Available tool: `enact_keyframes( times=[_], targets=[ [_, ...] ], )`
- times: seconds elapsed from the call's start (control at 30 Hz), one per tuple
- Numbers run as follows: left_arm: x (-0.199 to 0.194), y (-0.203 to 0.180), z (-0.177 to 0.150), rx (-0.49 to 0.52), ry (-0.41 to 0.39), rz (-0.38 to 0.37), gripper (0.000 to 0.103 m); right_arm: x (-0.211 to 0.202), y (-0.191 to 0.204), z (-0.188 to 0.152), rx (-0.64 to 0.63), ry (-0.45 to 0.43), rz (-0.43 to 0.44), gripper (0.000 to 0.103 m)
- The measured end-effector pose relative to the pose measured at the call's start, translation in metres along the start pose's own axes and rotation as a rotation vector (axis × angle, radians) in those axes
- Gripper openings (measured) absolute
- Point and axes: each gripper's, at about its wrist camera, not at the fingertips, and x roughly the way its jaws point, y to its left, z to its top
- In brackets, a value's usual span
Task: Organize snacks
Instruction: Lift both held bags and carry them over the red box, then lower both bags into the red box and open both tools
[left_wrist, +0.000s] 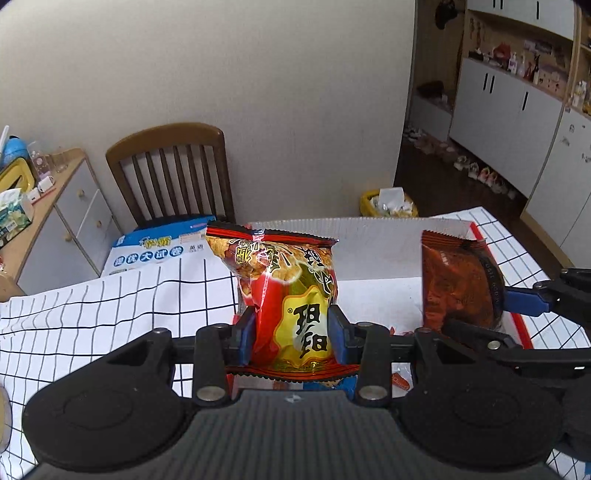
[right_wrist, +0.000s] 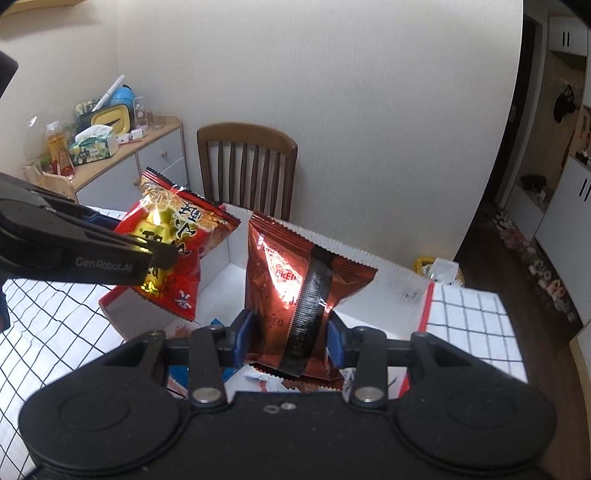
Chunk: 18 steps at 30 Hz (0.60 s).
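Note:
My left gripper (left_wrist: 291, 334) is shut on a red and yellow snack bag (left_wrist: 284, 291), which hangs above the near edge of a white cardboard box (left_wrist: 376, 258). My right gripper (right_wrist: 290, 338) is shut on a dark red-brown snack bag (right_wrist: 295, 291), back seam toward the camera, held over the same box (right_wrist: 391, 295). In the left wrist view the dark bag (left_wrist: 458, 284) shows to the right, with the right gripper's blue pads (left_wrist: 524, 301) on it. In the right wrist view the red and yellow bag (right_wrist: 173, 240) hangs at the left in the left gripper (right_wrist: 162, 254). Several small packets (right_wrist: 273, 384) lie in the box below.
The box sits on a table with a white black-grid cloth (left_wrist: 92, 306). A wooden chair (left_wrist: 173, 173) stands behind it with a blue and white package (left_wrist: 162, 247) on its seat. A cluttered sideboard (right_wrist: 110, 147) is at the left, a yellow bin (left_wrist: 388, 205) on the floor beyond.

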Motion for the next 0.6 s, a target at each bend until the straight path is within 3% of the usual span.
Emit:
enact_keyframes(
  times=[0.37, 0.6],
  targets=[
    [0.045, -0.013, -0.001, 0.048, 0.098, -0.008, 0.039, 0.039, -0.006, -0.004, 0.031, 0.090, 0.028, 0.039],
    [0.068, -0.021, -0.002, 0.085, 0.151, 0.005, 0.039, 0.054, 0.001, -0.009, -0.029, 0.138, 0.005, 0.039]
  ],
)
